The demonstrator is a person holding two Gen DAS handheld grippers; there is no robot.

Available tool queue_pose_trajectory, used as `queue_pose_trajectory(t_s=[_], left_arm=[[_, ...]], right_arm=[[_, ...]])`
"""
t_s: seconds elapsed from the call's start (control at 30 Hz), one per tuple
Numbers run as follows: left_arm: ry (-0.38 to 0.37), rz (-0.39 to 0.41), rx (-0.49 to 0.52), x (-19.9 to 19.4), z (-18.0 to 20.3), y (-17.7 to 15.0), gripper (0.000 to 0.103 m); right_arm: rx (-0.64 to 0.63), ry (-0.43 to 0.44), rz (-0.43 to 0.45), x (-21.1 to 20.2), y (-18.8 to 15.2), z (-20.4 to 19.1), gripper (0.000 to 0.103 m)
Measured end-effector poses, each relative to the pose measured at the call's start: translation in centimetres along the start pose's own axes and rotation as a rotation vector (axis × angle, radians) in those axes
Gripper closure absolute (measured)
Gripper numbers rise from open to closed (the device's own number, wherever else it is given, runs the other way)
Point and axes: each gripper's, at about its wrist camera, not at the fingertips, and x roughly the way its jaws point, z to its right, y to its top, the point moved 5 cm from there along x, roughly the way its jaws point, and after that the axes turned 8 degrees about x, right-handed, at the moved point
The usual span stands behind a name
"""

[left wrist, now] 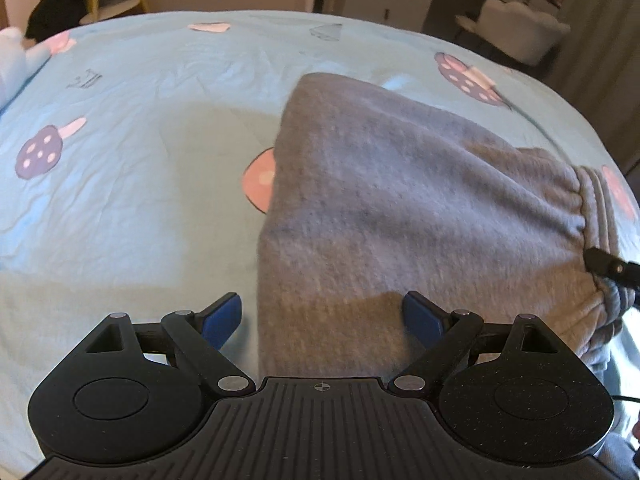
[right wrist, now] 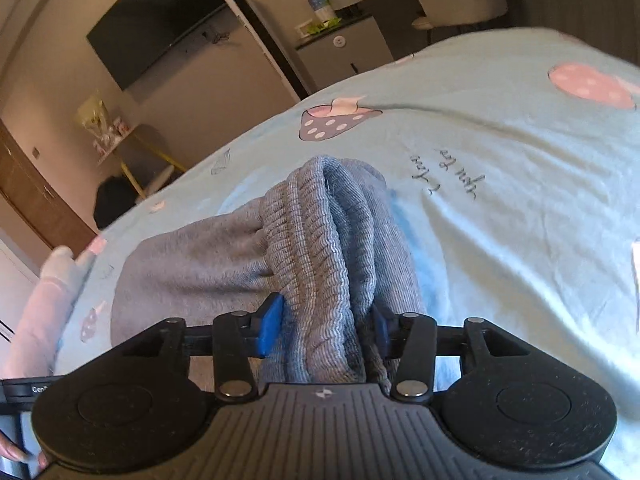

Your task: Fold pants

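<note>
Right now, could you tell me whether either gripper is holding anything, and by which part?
The right gripper holds the grey pants by the bunched ribbed waistband. The left gripper is open and holds nothing.

The pants [left wrist: 400, 200] run under the left gripper's body, hem hidden.

A home bedroom: a bed under a mushroom-print sheet [right wrist: 500, 152] beyond the fingers, with a wall-mounted TV [right wrist: 160, 20], cabinets [right wrist: 344, 52] and a padded chair [left wrist: 520, 28] farther off.
</note>
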Motion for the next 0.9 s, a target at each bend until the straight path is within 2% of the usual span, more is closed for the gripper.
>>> queue_pose_trajectory(t_s=[0.1,0.23,0.47,0.53,0.6,0.7,0.9], left_arm=[[0.002,0.002,0.015,-0.2,0.3,0.0,0.011],[0.006,0.001,0.026,-0.2,0.5,0.1,0.010],[0.004,0.003,0.019,-0.3,0.5,0.0,0.010],[0.006,-0.004,0.028,-0.1,0.3,-0.2,0.009],[0.009,-0.016,0.026,0.2,-0.2,-0.5,0.009],[-0.028,-0.032,-0.007,0.4,-1.0,-1.0,0.008],[-0.138,-0.047,-0.092,0.9,-3.1,-0.7,0.008]], right_arm=[[-0.013,-0.016,0.012,-0.6,0.1,-0.3,0.048],[-0.008,-0.021,0.033,-2.1,0.7,0.3,0.048],[0.004,-0.028,0.010,-2.6,0.5,1.3,0.046],[0.006,-0.030,0.000,-2.7,0.4,1.4,0.044],[0.020,-0.021,-0.021,-2.8,0.4,1.7,0.036],[0.058,0.005,-0.052,-3.0,0.1,2.5,0.026],[0.180,0.100,-0.133,-2.2,-0.5,4.6,0.015]])
